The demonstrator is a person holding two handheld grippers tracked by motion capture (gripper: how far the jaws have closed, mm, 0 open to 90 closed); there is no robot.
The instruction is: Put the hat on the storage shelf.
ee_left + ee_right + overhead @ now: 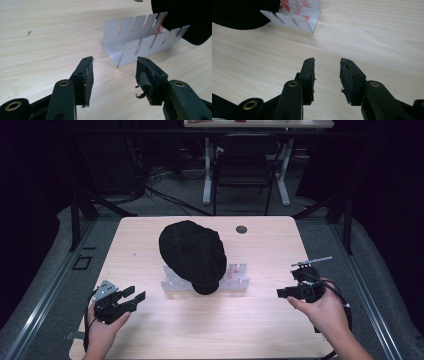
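On a pale wood-grain table, laminate-smooth with rounded corners and a small dark round grommet set near its far edge: one black cap, soft matte fabric, rounded crown with a short brim toward the person, resting on top of a rack at the table's middle. Rack: clear or frosted plastic sheet, folded into a long U-shaped channel, both upright walls cut with a row of slanted slots; red printed lettering on one end. The cap covers most of the channel's length, leaving both ends bare; what the channel holds beneath the cap cannot be told, and the exposed ends hold nothing. Left gripper: black hard plastic, grey three-cornered plate on top, held in the left hand near the table's front left, well apart from the rack; its jaws stand released and spread, nothing between them, the dark rubber pads worn and frayed at the edges. Right gripper: black, cable trailing, held in the right hand at the front right, pointing toward the rack and apart from it; jaws likewise released, empty, pads ragged, over bare wood.
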